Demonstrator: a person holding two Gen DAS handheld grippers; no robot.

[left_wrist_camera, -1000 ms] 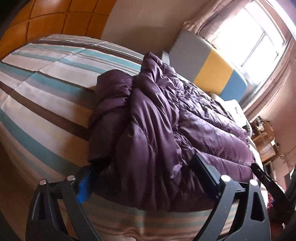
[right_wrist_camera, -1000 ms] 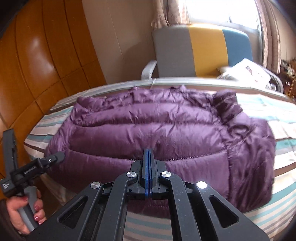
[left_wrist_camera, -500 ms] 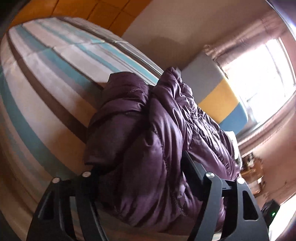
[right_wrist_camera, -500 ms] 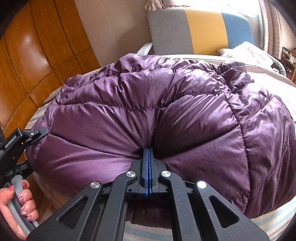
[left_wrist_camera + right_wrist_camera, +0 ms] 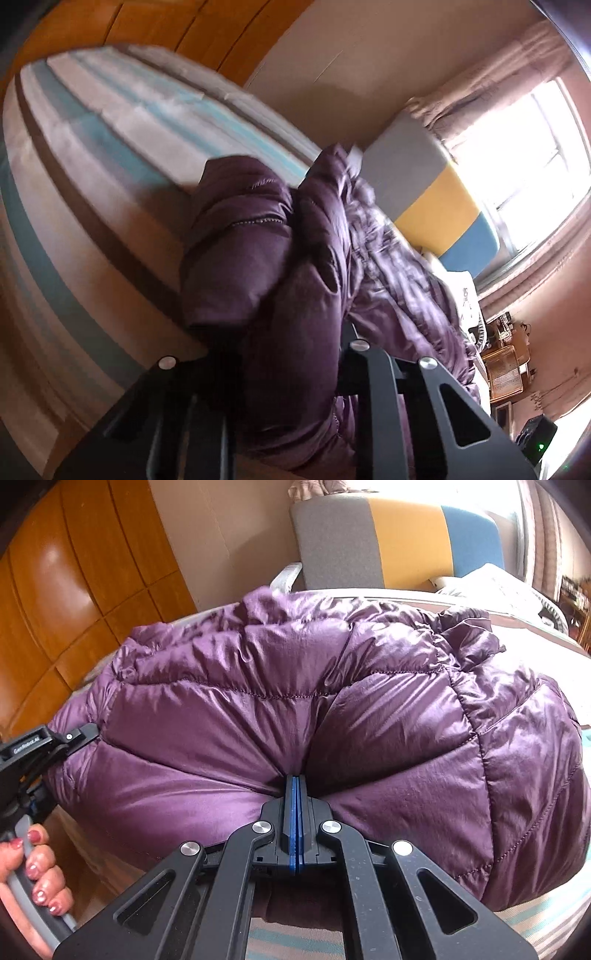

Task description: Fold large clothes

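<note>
A purple puffer jacket [image 5: 369, 720] lies bunched on a striped bed [image 5: 546, 923]. My right gripper [image 5: 295, 777] is shut on the jacket's near edge, and the fabric puckers out from its blue pads. My left gripper [image 5: 288, 350] is closing its jaws on a thick fold of the jacket [image 5: 258, 258]; the fabric fills the gap and hides the pads. In the right wrist view the left gripper [image 5: 79, 734] bites the jacket's left end, with a person's hand [image 5: 40, 871] on its handle.
The striped bed cover [image 5: 92, 184] spreads left of the jacket. A grey, yellow and blue chair [image 5: 388, 542] stands behind the bed by a bright window [image 5: 517, 147]. Wooden wall panels [image 5: 74, 590] run along the left. A white cushion [image 5: 498, 583] lies at the far right.
The left jaws have come in from wide apart onto the jacket fold, and that view has rolled. The jacket has bunched up higher and closer in front of the right gripper.
</note>
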